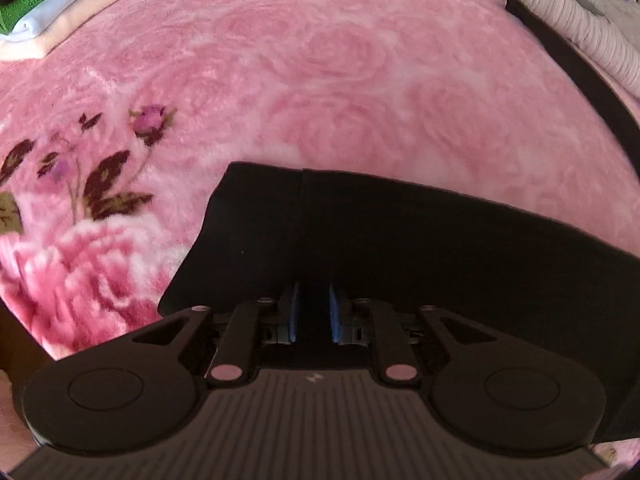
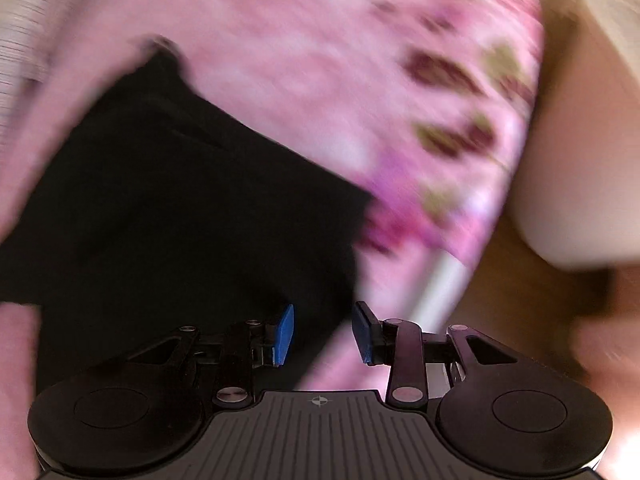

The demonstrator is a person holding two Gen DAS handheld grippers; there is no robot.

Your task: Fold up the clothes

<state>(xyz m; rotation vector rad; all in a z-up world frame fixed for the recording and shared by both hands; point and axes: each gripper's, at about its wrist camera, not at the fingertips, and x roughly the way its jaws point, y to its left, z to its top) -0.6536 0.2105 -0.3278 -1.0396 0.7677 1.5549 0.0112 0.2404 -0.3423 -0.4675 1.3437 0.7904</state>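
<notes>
While folded clothes (image 1: 60, 4) are sitting far off on the pink blanket (image 1: 320, 80), the left gripper (image 1: 313, 312) is clenching the flat black garment (image 1: 360, 240); the right gripper (image 2: 322, 334) is hanging released over its edge.

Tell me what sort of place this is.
Probably a bedroom, with folding done on a bed: a plush pink floral blanket covers the surface, a black garment lies on it, and a stack of folded clothes sits at the far corner.
</notes>
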